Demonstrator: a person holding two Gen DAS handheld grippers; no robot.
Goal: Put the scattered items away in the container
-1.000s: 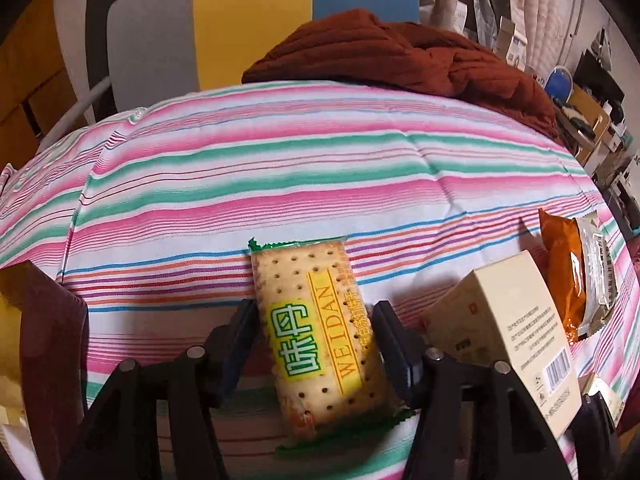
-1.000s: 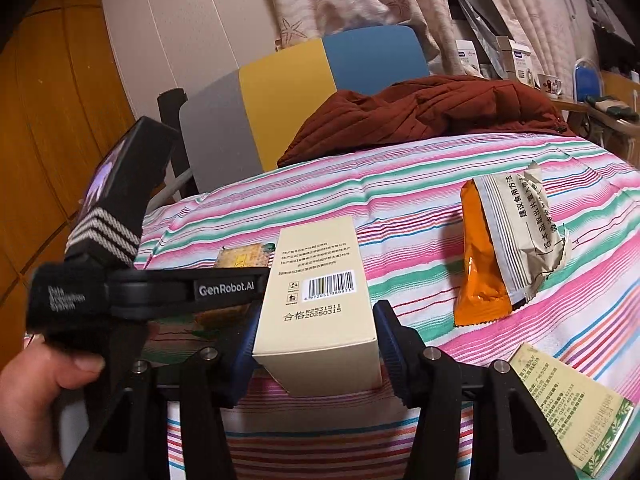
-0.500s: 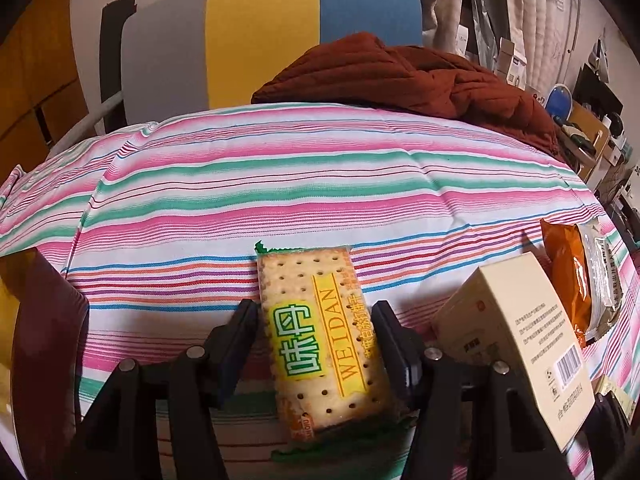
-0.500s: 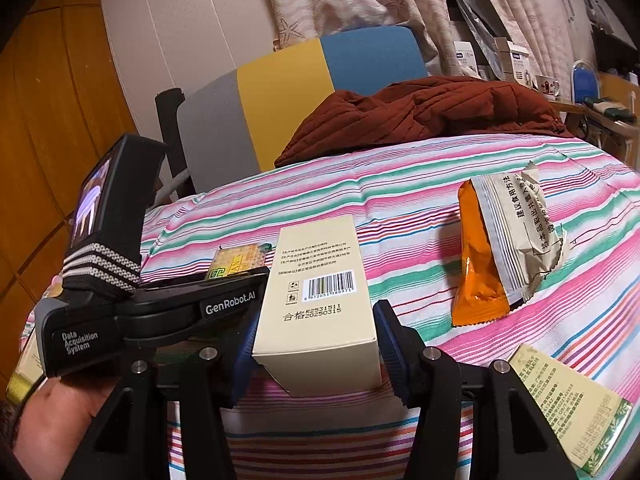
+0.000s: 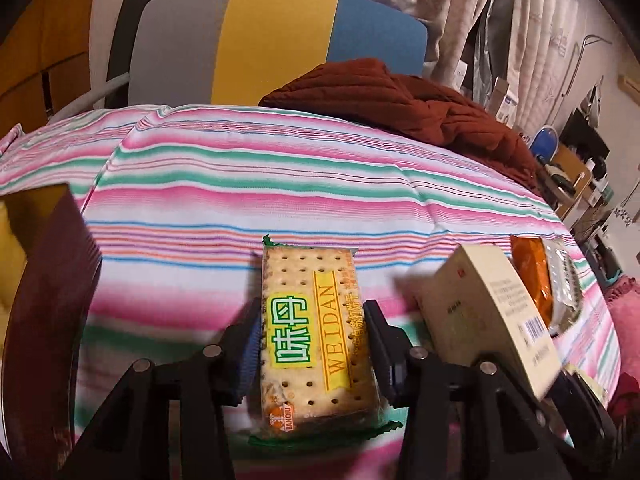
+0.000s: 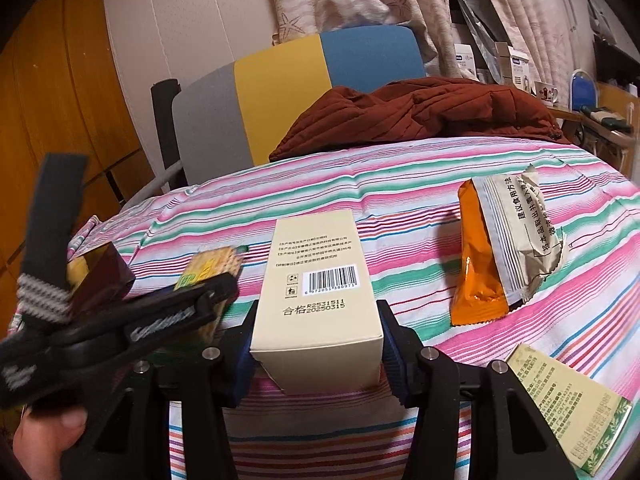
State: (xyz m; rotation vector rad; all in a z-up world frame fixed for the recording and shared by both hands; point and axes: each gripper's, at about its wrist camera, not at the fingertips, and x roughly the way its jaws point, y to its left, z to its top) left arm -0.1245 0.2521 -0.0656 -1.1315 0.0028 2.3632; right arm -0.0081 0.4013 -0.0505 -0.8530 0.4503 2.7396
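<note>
Scattered snack packs and cartons lie across a bed under a pink, green and white striped cover (image 5: 280, 184), and two are already between jaws. The left gripper (image 5: 312, 344) has a flat yellow cracker packet with green crimped ends (image 5: 312, 320) lengthwise between its jaws, which are closing on the packet's long edges; the pads look to be at the film, though a firm pinch cannot be confirmed. The right gripper (image 6: 318, 344) pinches a tall cream cardboard carton with a barcode (image 6: 316, 288) by its two side faces, near the lower end.

The crackers are probably light but brittle, and the film is likely slippery, so gentle pressure across the narrow width suits it better than a hard squeeze. The carton appears stiff and light, yet its thin walls could dent under force; holding nearer the middle would steady it.

A dark maroon box with a yellow inside (image 5: 48, 280), apparently the container, sits at the left edge of the bed, close to the left gripper. An orange and grey foil sachet (image 6: 500, 248) lies to the right of the carton, and a pale green printed box (image 6: 568, 408) lies nearer the right gripper, both untouched. A rust-red quilted garment (image 6: 420, 116) is heaped at the far edge.
</note>
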